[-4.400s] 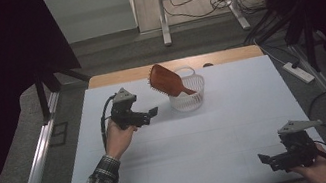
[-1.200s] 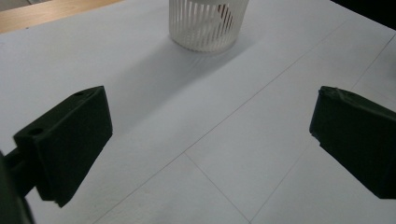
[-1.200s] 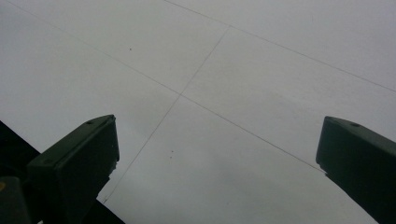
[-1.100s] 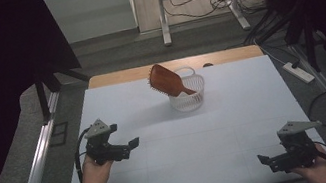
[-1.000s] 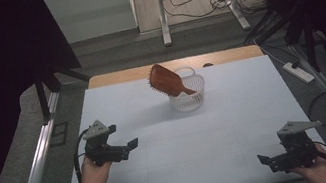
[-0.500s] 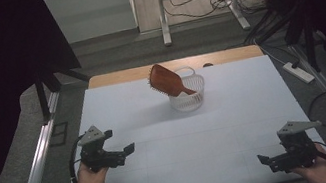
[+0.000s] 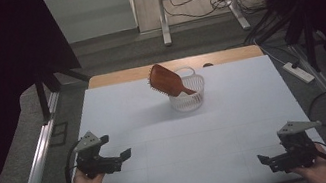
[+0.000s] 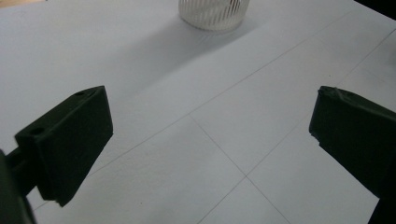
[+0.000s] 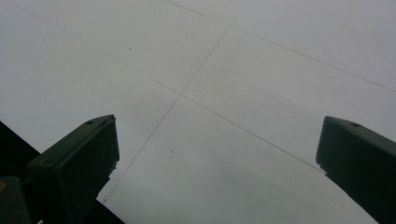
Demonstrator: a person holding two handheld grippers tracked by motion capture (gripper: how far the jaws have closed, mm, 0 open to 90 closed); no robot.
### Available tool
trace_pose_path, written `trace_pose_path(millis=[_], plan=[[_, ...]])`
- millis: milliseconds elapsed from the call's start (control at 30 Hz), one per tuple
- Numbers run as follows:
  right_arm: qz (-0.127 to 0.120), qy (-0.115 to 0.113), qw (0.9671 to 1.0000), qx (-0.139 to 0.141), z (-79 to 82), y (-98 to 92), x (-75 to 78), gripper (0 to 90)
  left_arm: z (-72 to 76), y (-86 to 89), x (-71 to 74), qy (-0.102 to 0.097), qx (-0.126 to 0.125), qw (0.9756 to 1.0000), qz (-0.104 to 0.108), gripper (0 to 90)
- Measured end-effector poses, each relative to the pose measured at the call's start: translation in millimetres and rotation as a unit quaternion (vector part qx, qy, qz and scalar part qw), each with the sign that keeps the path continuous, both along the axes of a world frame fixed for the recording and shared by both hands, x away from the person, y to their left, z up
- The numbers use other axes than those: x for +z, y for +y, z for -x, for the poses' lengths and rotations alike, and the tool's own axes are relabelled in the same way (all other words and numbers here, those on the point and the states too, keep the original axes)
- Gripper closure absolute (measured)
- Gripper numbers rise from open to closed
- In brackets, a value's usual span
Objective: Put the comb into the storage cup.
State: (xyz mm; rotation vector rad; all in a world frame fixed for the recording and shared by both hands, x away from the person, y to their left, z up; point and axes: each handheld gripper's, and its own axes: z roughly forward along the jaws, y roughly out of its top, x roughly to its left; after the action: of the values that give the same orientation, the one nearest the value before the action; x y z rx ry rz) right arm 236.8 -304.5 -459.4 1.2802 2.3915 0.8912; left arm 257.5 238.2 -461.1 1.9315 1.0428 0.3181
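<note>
While both grippers idle at the near edge | left gripper (image 7: pixel 122 155) released, right gripper (image 7: pixel 263 159) released, nothing held | hairbrush (image 7: pixel 167 80) leans handle-down in white basket (image 7: pixel 188 98), far centre of table (image 7: pixel 169 136) | likely light, stiff, smooth wood | grab paddle edges or neck; basket may tip.

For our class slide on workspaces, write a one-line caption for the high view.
Brown wooden hairbrush propped in a white slatted plastic basket; left gripper and right gripper rest open near the table's front edge.
</note>
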Motion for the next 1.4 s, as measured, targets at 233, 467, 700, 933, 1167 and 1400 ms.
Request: trace_pose_path(millis=[233,467,700,933,1167,1400], plan=[[0.000,-0.002,1.0000,0.001,0.3,0.1,0.2,0.0,5.7,2.9,-1.5,0.004,0.001,1.0000,0.003,0.4],[-0.001,-0.001,1.0000,0.001,0.2,0.0,0.1,0.0,11.8,6.3,-2.9,0.007,0.003,1.0000,0.005,0.3],[-0.001,-0.001,1.0000,0.002,0.2,0.0,0.2,0.0,18.5,12.8,-4.6,0.013,0.010,0.9998,0.010,0.3],[-0.001,-0.001,1.0000,0.002,0.1,0.0,0.1,0.0,27.4,19.6,-6.0,0.012,0.018,0.9997,0.008,0.3],[0.000,-0.001,1.0000,0.001,0.2,0.4,0.0,0.0,36.8,27.2,-7.0,0.012,0.026,0.9995,0.011,0.2],[0.002,-0.002,1.0000,0.002,0.2,0.6,0.0,0.0,44.9,32.3,-9.5,0.014,0.032,0.9993,0.013,0.3]])
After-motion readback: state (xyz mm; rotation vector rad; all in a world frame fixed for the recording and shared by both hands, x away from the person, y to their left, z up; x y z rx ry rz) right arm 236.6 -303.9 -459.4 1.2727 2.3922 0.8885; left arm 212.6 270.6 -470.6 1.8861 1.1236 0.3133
